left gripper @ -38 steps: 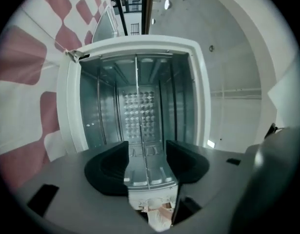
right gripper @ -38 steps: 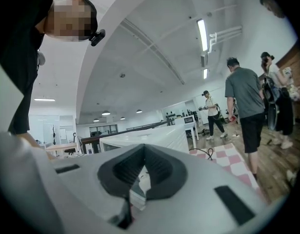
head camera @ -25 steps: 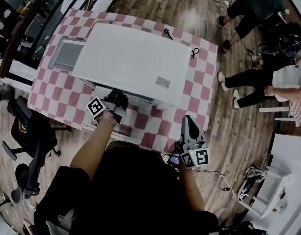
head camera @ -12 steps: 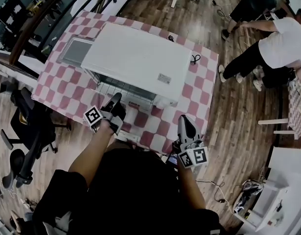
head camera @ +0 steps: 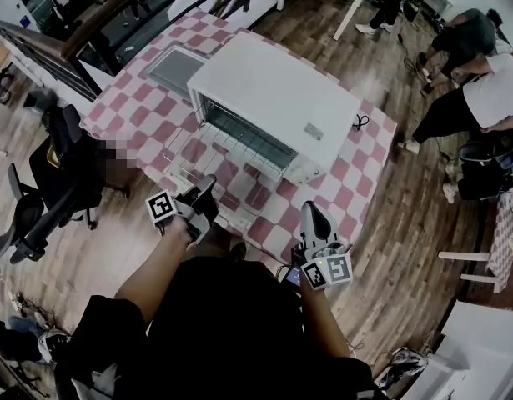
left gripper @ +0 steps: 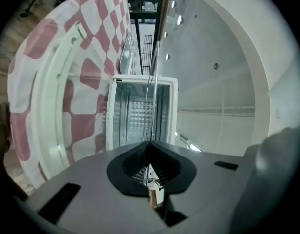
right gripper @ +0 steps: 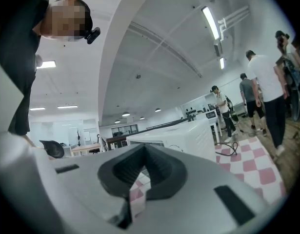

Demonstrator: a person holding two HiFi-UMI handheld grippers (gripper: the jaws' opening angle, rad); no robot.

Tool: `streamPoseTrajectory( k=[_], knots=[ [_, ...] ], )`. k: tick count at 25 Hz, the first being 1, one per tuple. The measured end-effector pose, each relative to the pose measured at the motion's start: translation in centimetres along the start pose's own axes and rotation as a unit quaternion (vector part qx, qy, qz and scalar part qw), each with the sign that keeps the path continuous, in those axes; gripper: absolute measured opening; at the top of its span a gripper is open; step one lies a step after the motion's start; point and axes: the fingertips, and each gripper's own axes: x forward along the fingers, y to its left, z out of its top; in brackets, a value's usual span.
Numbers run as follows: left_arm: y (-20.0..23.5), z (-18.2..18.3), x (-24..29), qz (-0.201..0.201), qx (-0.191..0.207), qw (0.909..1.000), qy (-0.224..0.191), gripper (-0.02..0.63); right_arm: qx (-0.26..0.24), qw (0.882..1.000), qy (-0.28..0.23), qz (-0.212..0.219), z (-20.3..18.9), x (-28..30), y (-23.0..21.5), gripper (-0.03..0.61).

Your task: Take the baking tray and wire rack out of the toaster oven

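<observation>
The white toaster oven stands on the red-checked table with its door folded down toward me. My left gripper is shut on the front edge of the wire rack, which sticks out of the oven over the door. In the left gripper view the rack shows edge-on as a thin line from the jaws into the oven cavity. The grey baking tray lies on the table beside the oven's far left. My right gripper hangs shut and empty by the table's near edge.
A black cable lies on the cloth right of the oven. An office chair stands left of the table. Several people stand at the right on the wood floor. A dark railing runs behind the table.
My left gripper has drawn back toward me and the wire rack has slid out of the oven with it. The right gripper has shifted a little.
</observation>
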Motion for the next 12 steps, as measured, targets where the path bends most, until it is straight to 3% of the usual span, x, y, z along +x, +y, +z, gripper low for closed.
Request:
streamPoseTrajectory(
  k=[6,12],
  knots=[
    [-0.2,0.8,-6.7,-0.004,-0.003,0.9997,-0.022,-0.006,0.012,0.999,-0.001,0.029,-1.8,1.0,2.9,0.003],
    [-0.3,6.3,-14.2,0.016,0.01,0.9958,-0.089,-0.005,0.018,0.999,0.003,0.051,-2.7,2.6,5.3,0.003]
  ],
)
